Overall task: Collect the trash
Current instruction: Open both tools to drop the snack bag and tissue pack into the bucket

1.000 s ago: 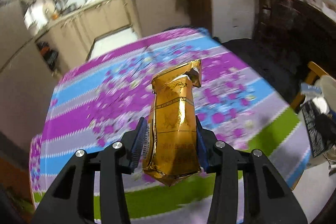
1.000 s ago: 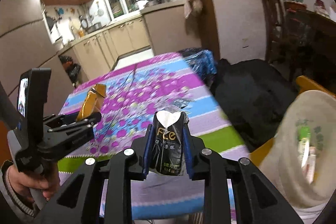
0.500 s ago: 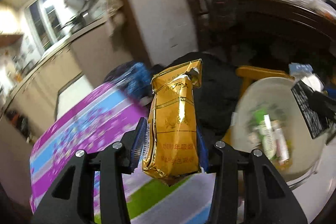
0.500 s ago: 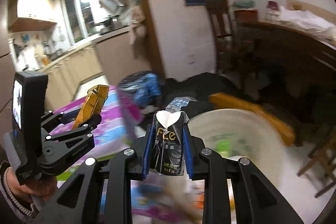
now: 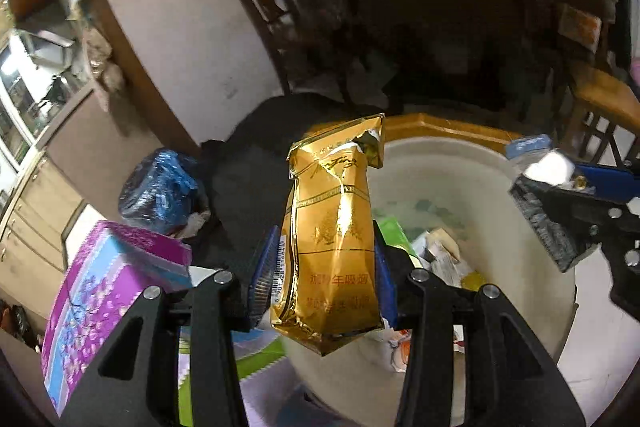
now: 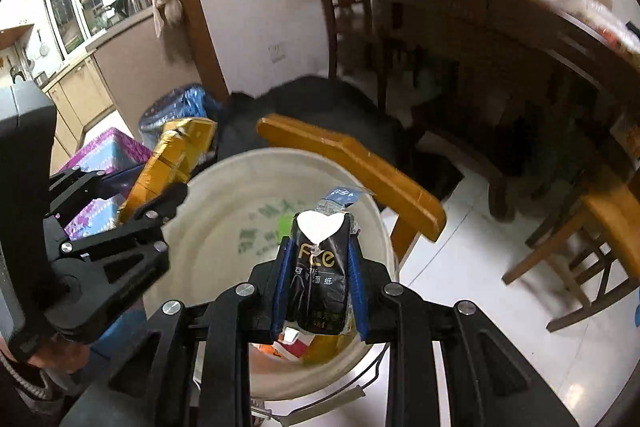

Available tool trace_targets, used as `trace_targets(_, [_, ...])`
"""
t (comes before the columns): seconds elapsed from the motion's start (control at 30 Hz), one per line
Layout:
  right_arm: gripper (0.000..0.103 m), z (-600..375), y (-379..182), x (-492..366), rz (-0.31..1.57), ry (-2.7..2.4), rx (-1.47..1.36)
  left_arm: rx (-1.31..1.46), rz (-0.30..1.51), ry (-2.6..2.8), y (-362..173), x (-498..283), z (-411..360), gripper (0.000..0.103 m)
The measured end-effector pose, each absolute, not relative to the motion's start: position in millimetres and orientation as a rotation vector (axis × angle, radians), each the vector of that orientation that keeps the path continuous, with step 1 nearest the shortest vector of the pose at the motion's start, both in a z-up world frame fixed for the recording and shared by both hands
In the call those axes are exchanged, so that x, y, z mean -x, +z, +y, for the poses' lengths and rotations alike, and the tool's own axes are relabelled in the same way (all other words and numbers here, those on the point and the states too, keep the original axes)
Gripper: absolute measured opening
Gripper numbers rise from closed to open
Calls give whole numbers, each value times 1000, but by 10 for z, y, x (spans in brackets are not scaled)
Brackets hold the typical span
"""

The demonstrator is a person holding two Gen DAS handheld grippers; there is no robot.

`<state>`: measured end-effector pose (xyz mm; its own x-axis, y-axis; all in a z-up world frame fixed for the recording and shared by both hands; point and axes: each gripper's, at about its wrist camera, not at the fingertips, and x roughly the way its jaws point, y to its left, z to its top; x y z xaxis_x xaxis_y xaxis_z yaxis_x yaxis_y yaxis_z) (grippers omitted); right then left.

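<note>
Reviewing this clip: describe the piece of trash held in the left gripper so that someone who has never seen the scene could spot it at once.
Find the big white bucket on the floor beside the purple flowered tablecloth. Over its near rim the left gripper clamps a gold foil packet, standing upright with its top torn open. Its shiny gold sets it apart from the black tissue pack in the right gripper.

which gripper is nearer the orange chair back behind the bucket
Right. The right gripper, shut on the black tissue pack, hangs over the white bucket near the orange chair back. The left gripper, holding the gold pack, sits at the bucket's opposite, table-side rim.
</note>
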<state>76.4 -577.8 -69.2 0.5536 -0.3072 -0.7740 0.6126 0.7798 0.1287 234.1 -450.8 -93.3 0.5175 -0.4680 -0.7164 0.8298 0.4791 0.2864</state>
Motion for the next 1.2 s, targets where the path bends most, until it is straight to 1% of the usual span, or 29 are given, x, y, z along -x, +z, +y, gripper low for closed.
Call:
trace_targets(0.1, [28,-5772,-797,-890,841,-545,-432,-688,669,-880,-1038,-2400,-4560,42])
trace_targets(0.27, [28,-5679,-868,-1090,875,-547,-424,-691,712,-897,-1136,-2470,-4567,43])
trace_targets(0.33, [30,-5679,-869,-1132,888,-546,-423,-687,728,-916,-1145,-2443,-4583,44])
trace_targets(0.4, [37,-5668,-887,-1159,903,-560,-422,-709,727,-932,-1157,-2428,-4607,48])
trace_targets(0.47, [41,-5676,-909,-1191,914,-567,-425,-722,701,-914,-1170,-2423,-4593,79])
trace_targets(0.5, [41,-5660,-896,-1191,912,-571,-420,-714,682,-912,-1159,-2425,-4572,80])
trace_targets(0.77, [41,-5582,-862,-1193,914,-592,-387,-671,709,-912,-1132,-2504,-4511,80])
trace_targets(1.2, [41,-5530,-941,-1252,978,-692,-352,-654,689,-913,-1099,-2465,-4482,80])
